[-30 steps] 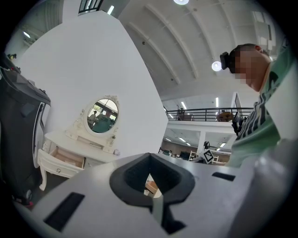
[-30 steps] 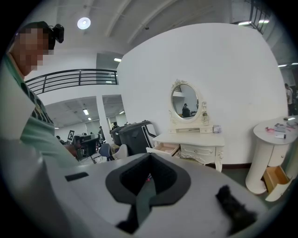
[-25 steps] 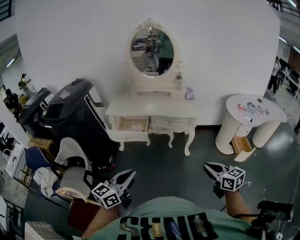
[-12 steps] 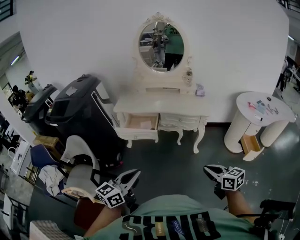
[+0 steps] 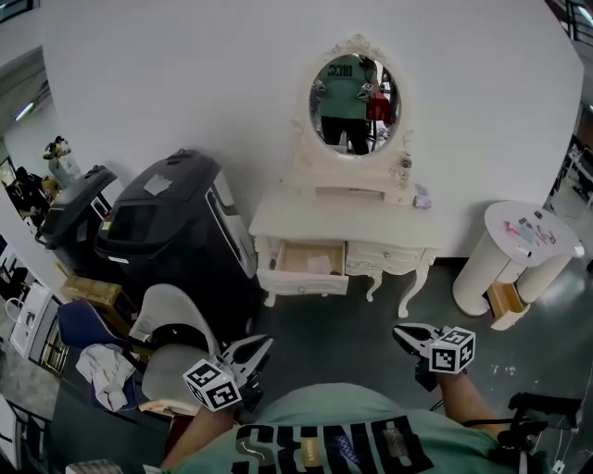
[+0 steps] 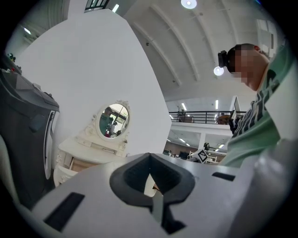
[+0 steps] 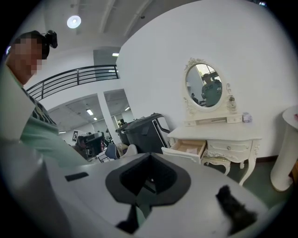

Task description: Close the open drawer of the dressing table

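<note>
Large indoor hall set up as a test lab or studio, not a real home. High arched white ceiling (image 6: 186, 46) with round ceiling lamps (image 6: 188, 3), black-railed mezzanine (image 6: 205, 113), strip-lit open-plan work area (image 6: 186, 139) underneath. Smooth dark grey floor (image 5: 343, 338), no carpet. Bedroom mock-up only: cream carved dressing table (image 5: 343, 220) with oval mirror (image 5: 352, 102) backed against a freestanding white partition wall (image 5: 185, 93), hall visible past its edge. Unrelated gear parked alongside: big black cabinet-style machine (image 5: 176, 231), white round pedestal table (image 5: 519, 231), grey-and-white office chair (image 5: 171, 333), blue chair (image 5: 79, 324).
</note>
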The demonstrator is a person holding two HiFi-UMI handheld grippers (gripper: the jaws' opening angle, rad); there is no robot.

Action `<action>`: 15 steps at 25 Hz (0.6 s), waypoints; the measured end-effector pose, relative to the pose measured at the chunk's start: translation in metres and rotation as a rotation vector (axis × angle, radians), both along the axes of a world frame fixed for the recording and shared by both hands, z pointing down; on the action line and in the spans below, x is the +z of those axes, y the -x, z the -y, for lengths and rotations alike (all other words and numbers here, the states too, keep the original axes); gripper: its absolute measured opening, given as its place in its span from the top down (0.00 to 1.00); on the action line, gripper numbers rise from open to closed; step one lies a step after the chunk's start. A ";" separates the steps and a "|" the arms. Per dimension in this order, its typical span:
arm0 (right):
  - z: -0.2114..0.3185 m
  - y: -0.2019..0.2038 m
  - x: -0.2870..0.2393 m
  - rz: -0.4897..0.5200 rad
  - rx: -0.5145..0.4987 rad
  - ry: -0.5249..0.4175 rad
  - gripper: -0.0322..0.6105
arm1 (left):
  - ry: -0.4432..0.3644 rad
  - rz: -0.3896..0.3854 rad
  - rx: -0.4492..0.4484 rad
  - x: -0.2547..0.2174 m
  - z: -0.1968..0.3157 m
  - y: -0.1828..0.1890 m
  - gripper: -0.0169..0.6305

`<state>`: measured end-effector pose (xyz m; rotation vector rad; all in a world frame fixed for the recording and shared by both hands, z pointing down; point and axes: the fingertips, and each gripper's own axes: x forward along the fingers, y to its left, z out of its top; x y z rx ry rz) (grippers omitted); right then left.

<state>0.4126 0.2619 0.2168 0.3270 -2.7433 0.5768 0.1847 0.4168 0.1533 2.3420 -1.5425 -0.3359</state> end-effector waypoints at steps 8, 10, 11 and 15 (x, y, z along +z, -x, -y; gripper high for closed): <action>-0.008 0.099 0.009 -0.044 0.018 0.018 0.93 | 0.011 -0.011 0.015 0.009 -0.016 0.104 0.96; -0.007 0.116 0.014 -0.052 0.021 0.029 0.93 | 0.021 -0.013 0.023 0.014 -0.015 0.120 0.96; -0.007 0.124 0.016 -0.057 0.019 0.035 0.93 | 0.025 -0.016 0.025 0.016 -0.014 0.127 0.96; 0.001 0.148 0.027 -0.082 -0.005 0.055 0.93 | 0.034 -0.029 0.016 0.023 -0.008 0.148 0.96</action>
